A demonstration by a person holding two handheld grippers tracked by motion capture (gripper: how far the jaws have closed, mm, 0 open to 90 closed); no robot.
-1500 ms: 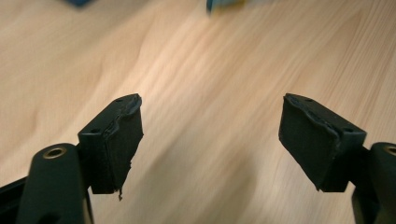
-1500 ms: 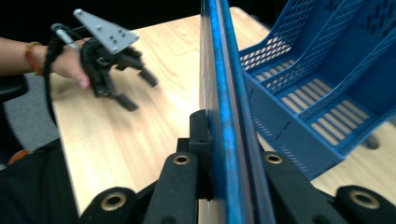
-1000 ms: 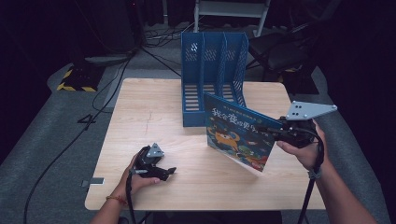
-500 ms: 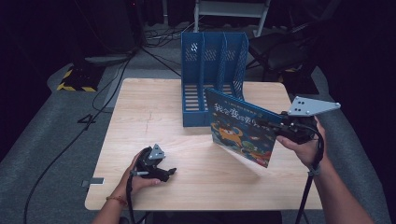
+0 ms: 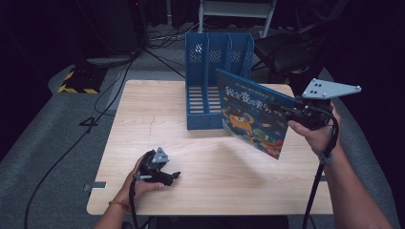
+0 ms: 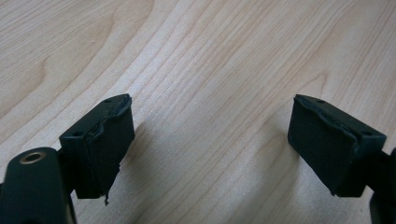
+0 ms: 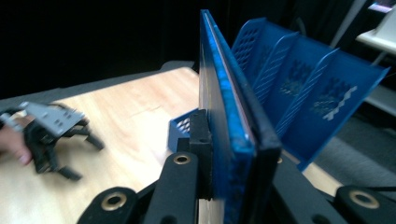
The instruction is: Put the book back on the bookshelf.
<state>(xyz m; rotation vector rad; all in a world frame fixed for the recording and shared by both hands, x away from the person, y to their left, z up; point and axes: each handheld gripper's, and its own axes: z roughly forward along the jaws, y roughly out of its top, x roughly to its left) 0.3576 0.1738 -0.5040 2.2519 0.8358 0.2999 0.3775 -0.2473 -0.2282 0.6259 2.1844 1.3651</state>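
A blue picture book [image 5: 253, 114] with a cartoon cover hangs upright above the table's right side, clamped at its right edge by my right gripper [image 5: 286, 110]. In the right gripper view the book [image 7: 226, 121] stands edge-on between the jaws. Just behind and left of it stands a blue file rack [image 5: 212, 81] with several slots, also seen as the rack [image 7: 308, 98] beyond the book. My left gripper [image 5: 173, 178] rests on the wooden table [image 5: 143, 119] near the front left, open, its pads [image 6: 100, 140] wide apart over bare wood.
Black cables [image 5: 71, 143] trail over the grey floor left of the table. A yellow-and-black striped block [image 5: 79, 82] lies at the far left. A chair [image 5: 296, 52] stands behind the rack on the right.
My right gripper has lifted the book and carried it up and back toward the file rack. The left gripper has stayed where it was.
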